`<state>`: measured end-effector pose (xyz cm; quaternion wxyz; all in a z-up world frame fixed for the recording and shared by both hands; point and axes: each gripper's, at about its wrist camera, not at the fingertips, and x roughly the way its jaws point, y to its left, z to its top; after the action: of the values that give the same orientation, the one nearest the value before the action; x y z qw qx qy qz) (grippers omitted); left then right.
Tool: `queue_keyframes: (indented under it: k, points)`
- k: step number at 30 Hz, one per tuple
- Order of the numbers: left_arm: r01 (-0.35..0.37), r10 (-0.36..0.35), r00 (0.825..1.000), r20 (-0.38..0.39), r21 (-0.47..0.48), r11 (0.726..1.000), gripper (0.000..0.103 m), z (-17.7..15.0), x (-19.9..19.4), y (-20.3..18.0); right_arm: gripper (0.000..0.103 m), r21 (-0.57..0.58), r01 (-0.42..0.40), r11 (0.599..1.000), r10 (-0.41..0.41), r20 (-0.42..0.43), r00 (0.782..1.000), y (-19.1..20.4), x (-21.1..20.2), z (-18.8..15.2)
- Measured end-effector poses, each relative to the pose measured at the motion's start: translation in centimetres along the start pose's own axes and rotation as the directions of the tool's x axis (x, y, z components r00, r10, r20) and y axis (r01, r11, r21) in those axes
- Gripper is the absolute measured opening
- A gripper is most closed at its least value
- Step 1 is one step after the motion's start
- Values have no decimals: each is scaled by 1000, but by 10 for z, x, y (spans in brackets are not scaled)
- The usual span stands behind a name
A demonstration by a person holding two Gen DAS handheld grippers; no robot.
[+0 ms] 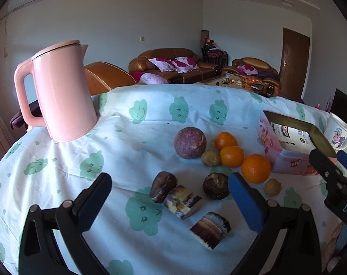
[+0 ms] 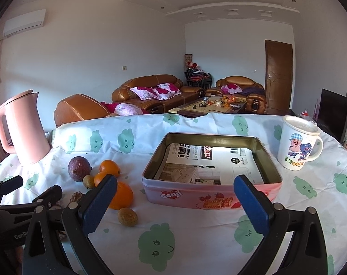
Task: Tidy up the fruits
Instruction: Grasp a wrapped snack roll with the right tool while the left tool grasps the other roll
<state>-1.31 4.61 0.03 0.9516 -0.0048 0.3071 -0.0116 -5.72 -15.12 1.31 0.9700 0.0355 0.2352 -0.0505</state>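
Both grippers, left [image 1: 170,202] and right [image 2: 174,202], are hanging open and empty, oranges [image 1: 232,156] sitting mid-frame, tin [image 2: 211,180] seemingly holding only paper.

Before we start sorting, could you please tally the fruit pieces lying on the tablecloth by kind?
Oranges: 3
Passion fruit: 1
Small yellow-brown round fruits: 2
Cut sugarcane pieces: 3
Dark water chestnut: 1
Total: 10
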Motion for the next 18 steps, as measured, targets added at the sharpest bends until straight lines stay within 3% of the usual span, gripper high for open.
queue_keyframes:
  k: [6, 9, 10, 12, 14, 16, 18]
  points:
    - [-59, 59, 998, -1, -50, 997, 103, -10, -25, 63, 97, -1, -143, 990, 142, -112, 983, 6, 13, -4]
    - [-37, 36, 998, -42, -15, 999, 102, -17, -27, 77, 74, 3, -234, 972, 230, -188, 955, 16, 21, -10]
    - [-33, 33, 998, -49, 1, 999, 101, -21, -28, 80, 68, 18, -285, 958, 283, -208, 936, 19, 23, -12]
    - [-33, 35, 997, -64, 35, 999, 101, -26, -27, 82, 68, 53, -421, 905, 420, -250, 872, 30, 23, -16]
    - [-30, 33, 996, -79, 48, 998, 101, -28, -23, 84, 68, 30, -515, 856, 501, -287, 816, 51, 19, -21]
    - [-7, 12, 996, -93, 48, 999, 101, -28, -22, 85, 68, -41, -562, 826, 521, -323, 790, 78, 11, -27]
    - [18, -13, 995, -102, 52, 998, 101, -28, -23, 85, 68, -95, -571, 815, 505, -367, 781, 102, 11, -32]
